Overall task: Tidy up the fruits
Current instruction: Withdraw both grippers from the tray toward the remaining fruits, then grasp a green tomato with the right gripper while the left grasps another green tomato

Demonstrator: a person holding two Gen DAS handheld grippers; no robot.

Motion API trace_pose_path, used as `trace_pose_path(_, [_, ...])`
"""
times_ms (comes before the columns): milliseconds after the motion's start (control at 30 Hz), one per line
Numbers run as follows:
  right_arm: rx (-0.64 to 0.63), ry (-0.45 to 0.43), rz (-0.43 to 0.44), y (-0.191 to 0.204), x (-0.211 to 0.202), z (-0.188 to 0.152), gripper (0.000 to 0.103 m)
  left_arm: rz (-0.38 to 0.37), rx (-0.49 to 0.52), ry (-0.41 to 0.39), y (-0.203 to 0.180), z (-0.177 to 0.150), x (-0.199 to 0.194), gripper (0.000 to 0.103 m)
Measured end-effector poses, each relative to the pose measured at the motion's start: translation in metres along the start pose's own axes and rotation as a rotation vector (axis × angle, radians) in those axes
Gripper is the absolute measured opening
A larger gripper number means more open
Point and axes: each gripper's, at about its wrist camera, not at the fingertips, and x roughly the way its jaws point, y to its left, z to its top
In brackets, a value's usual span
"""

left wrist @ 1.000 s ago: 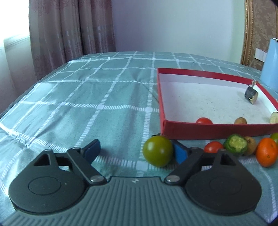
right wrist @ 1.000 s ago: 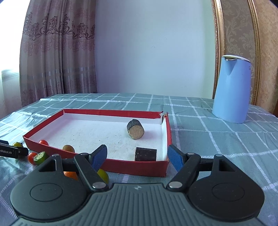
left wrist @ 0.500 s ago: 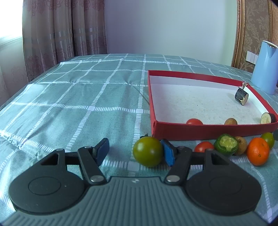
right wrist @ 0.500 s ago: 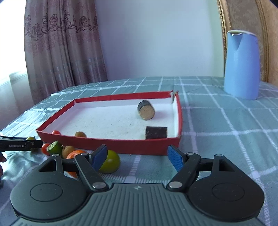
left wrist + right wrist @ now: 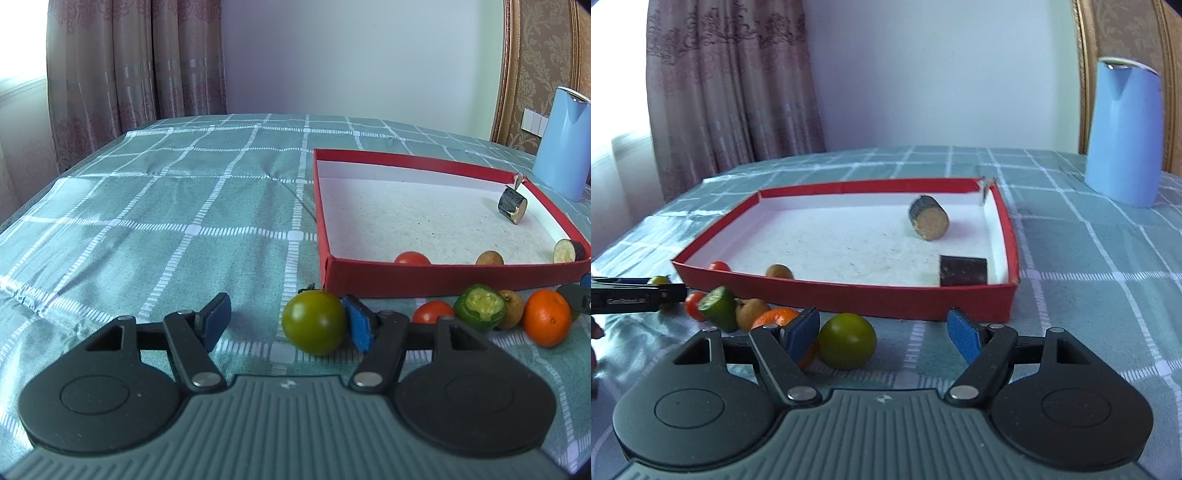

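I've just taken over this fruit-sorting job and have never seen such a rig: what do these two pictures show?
There is no robot arm. A person holds a two-finger gripper in each hand, each with a camera looking along its fingers. One picture is the left gripper's view, the other the right gripper's. On the tablecloth sit a red tray, loose fruit and a blue jug. The left jaws have just been closing around a green tomato, with one pad touching it. The right jaws are open and grip nothing.

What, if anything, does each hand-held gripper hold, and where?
Nothing. The left hand-held gripper's jaws have just been closing, but only one pad touches the green tomato; the right hand-held gripper stands open.
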Motion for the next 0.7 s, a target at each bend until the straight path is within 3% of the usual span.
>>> trace_pose_path(133, [0.029,0.012,0.022,-0.006,-0.001,-0.002,0.077,-0.001,-0.001,0.000,0.000,0.000,0.000,0.064])
trace_pose_path(367, [-0.072,-0.010,-0.024,0.009,-0.011,-0.006,0.076,-0.006,0.002,0.000,-0.001,0.000,0.001,0.067])
trace_pose_path(400, [-0.074,-0.012,-0.027,0.010,-0.010,-0.006,0.073,-0.007,0.001,0.000,-0.001,0.000,0.001,0.067])
trace_pose_path(467, [-0.090,-0.021,0.009,0.013,-0.012,-0.006,0.055,-0.006,0.002,0.000,-0.001,0.000,0.001,0.067])
trace_pose_path(500, [-0.101,-0.026,0.037,0.015,-0.014,-0.007,0.038,-0.006,0.002,0.000,-0.001,0.000,0.001,0.067])
trace_pose_path(533, [-0.119,-0.029,0.047,0.019,-0.015,-0.008,0.032,-0.006,0.002,0.000,-0.001,0.000,0.001,0.067])
trace_pose_path(700, [-0.118,-0.041,0.032,0.021,-0.017,-0.008,0.031,-0.018,-0.001,0.001,0.000,0.000,0.002,0.073])
